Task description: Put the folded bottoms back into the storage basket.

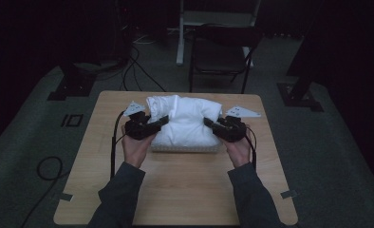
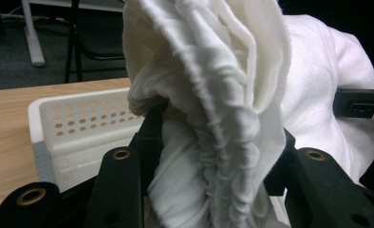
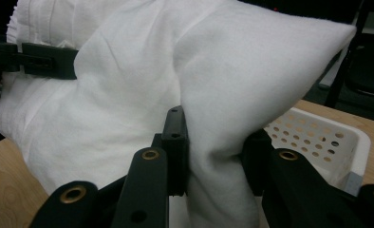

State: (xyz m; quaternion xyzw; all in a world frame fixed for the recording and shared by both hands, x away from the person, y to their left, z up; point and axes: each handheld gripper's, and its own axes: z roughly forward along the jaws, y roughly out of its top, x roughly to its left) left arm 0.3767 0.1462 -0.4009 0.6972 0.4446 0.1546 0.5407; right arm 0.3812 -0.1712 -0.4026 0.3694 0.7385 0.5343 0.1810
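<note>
Sleeved forearms enter at the table's near edge. Left gripper (image 1: 153,124) pinches a bunched fold of white cloth (image 1: 185,121) at its left side; jaws pressed on gathered fabric in the left gripper view. Right gripper (image 1: 212,124) pinches the cloth's right side, jaws closed on a fold. Cloth heaped in and above a white perforated basket (image 2: 80,126), toward the far edge of the table, mid-width; long axis runs left to right. Table (image 1: 185,190) light wood, rounded corners. Room dim: grey floor, cables (image 1: 133,66), dark folding chair (image 1: 220,54) beyond the far edge.
</note>
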